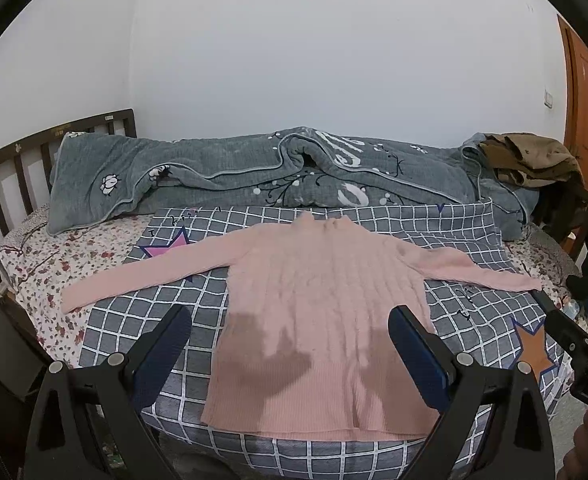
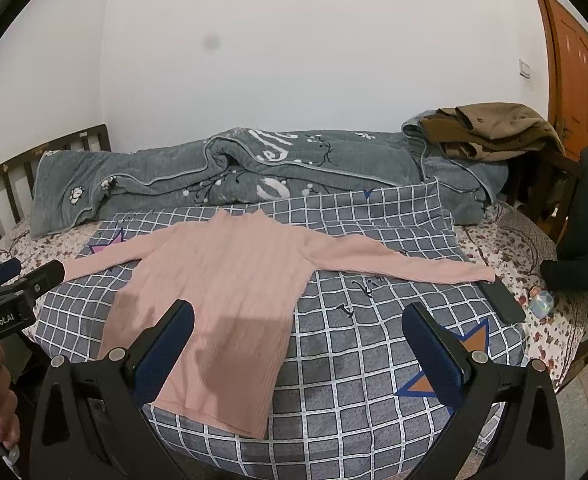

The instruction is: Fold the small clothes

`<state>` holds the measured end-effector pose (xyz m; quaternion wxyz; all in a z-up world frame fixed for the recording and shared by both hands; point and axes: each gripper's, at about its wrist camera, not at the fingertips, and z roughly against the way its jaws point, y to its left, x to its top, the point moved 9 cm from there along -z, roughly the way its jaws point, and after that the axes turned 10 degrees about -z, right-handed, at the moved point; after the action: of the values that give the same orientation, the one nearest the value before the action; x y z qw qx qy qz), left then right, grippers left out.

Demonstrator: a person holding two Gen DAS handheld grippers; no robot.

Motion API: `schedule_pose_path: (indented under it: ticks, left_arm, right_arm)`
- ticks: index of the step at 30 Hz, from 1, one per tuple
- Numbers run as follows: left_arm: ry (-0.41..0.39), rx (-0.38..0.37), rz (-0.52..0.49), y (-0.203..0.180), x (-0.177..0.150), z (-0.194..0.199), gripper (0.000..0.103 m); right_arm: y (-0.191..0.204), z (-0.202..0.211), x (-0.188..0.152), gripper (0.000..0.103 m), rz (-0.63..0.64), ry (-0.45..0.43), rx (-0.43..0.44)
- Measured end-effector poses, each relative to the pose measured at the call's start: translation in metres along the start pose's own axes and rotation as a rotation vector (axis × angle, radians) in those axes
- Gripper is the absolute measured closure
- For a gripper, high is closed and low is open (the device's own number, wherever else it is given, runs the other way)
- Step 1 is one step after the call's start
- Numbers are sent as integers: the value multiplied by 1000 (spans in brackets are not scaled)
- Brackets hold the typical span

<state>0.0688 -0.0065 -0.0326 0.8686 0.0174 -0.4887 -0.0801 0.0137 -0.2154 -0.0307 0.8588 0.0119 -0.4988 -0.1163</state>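
Both grippers hang spread wide and empty — left gripper (image 1: pixel 289 344), right gripper (image 2: pixel 298 344) — above the near hem of a pink sweater (image 1: pixel 318 304). It lies flat on the checked blanket (image 1: pixel 470 304) on the bed, collar toward the far wall, hem nearest, sleeves stretched left and right.

Black claw (image 1: pixel 289 336) frames, blue pads (image 2: pixel 165 344), silver screws
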Motion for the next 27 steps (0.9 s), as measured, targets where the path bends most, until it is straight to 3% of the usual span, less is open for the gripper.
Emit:
schedule_pose_path:
  ticks: [27]
  left_arm:
    - [-2, -5, 6, -1, 0, 2, 3]
  right_arm:
    - [5, 4, 2, 1, -4, -6, 3]
